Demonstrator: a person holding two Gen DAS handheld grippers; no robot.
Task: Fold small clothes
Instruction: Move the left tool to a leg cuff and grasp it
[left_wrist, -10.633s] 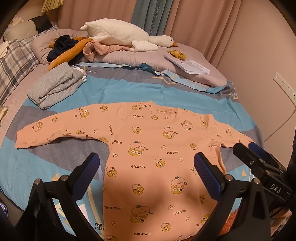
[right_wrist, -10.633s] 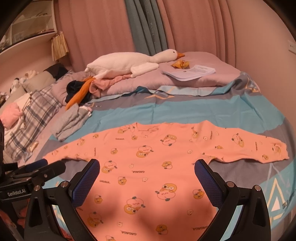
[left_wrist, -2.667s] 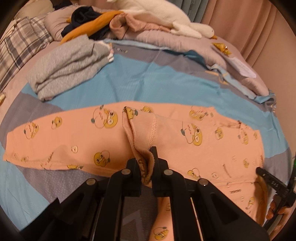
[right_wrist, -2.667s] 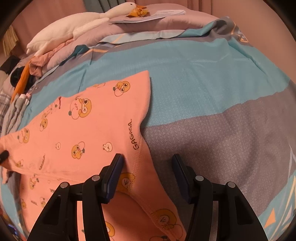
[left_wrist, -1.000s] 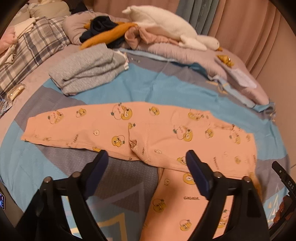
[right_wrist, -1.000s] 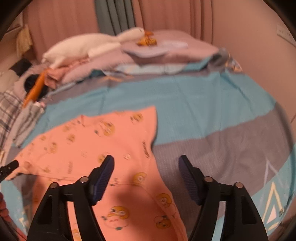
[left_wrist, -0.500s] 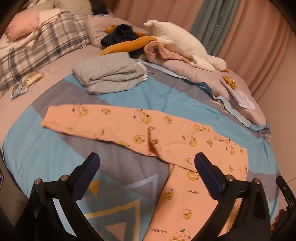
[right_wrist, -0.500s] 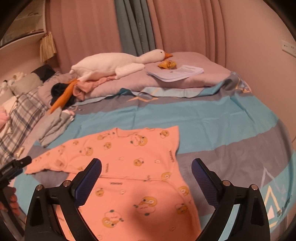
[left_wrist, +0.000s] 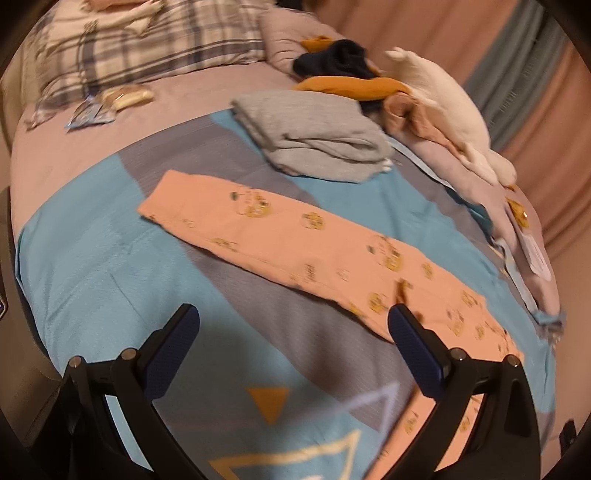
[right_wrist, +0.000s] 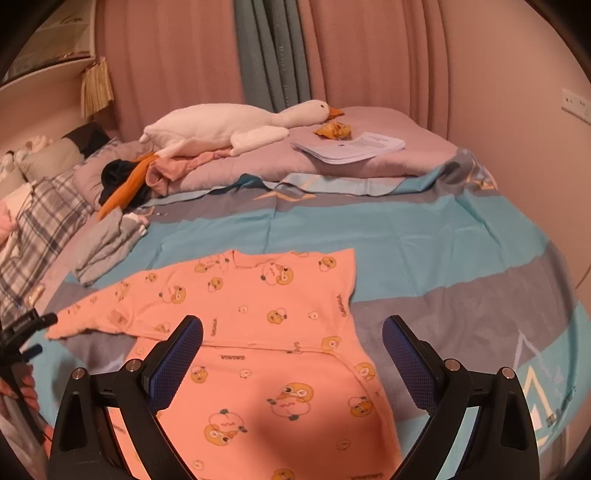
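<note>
On the bed's blue and grey cover (right_wrist: 424, 236), nearer the viewer than the plush goose (right_wrist: 229, 123), the peach duck-print top (right_wrist: 266, 317) lies flat with its right sleeve already folded in, so that side now ends in a straight edge. Its left sleeve (left_wrist: 258, 225) stretches out full length toward the folded grey garment (left_wrist: 314, 133), stopping just short of it. Both tools hang above the cloth holding nothing: the left gripper (left_wrist: 291, 354) has its jaws wide apart over bare cover on the near side of that sleeve, and the right gripper (right_wrist: 291, 363) is equally spread over the top's body.

The step in hand looks to be folding the left sleeve inward. It would go best with a grasp close to the cuff (left_wrist: 159, 203), taking both layers in one bite, then a low carry across the body so the crease falls at the shoulder seam and mirrors the right side. The right gripper could pin the body near the collar, since thin knit tends to drag. The left view is blurred, so the cuff's exact edge is hard to read.

Half a second ago the left camera showed the whole sleeve and much of the body from higher up; now it sits lower and further out along the sleeve toward the grey garment. The right view has barely changed, and the top lies as it did.
</note>
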